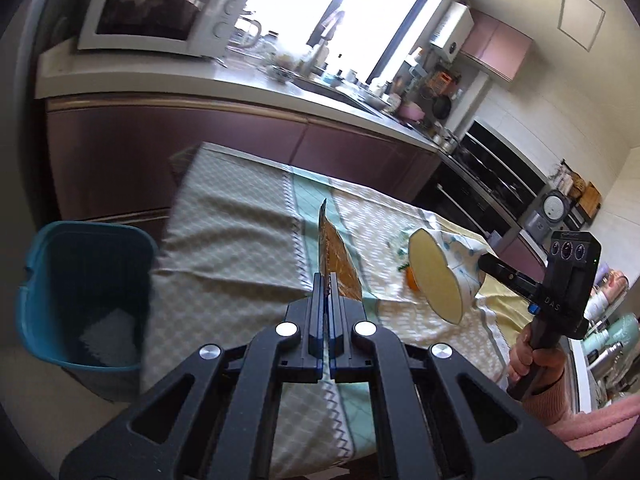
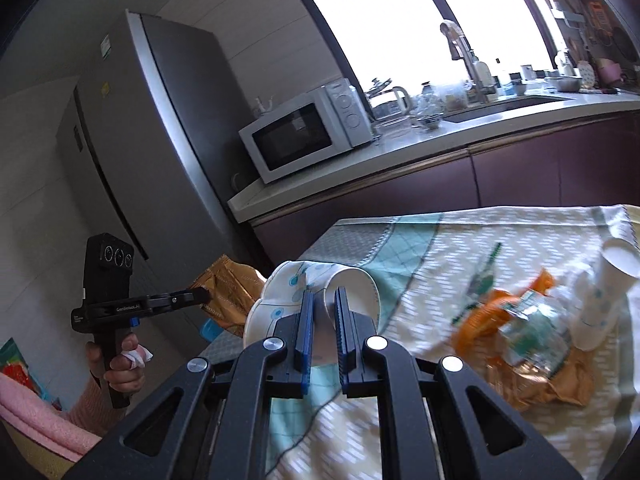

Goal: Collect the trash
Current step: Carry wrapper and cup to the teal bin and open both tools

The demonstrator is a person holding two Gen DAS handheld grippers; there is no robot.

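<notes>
Black hand-held gripper point(image 1: 329, 280) — blue pads, silver screws — pink knitted sleeve point(image 1: 560, 404).

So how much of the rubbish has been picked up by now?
Done: something white already lies in the blue bin. In hand: the left tool grips a brown wrapper, the right tool a squashed paper cup. Left: another cup and crumpled wrappers on the tablecloth.

Open air above the patterned tablecloth point(image 1: 240, 240) on the near side — room to pass. The blue bin point(image 1: 86, 292) stands off the table's left edge, mouth open. A heap of wrappers point(image 2: 524, 340) and an upright paper cup point(image 2: 608, 292) crowd the right end — counter cabinets point(image 1: 240, 148) wall off the far side.
</notes>
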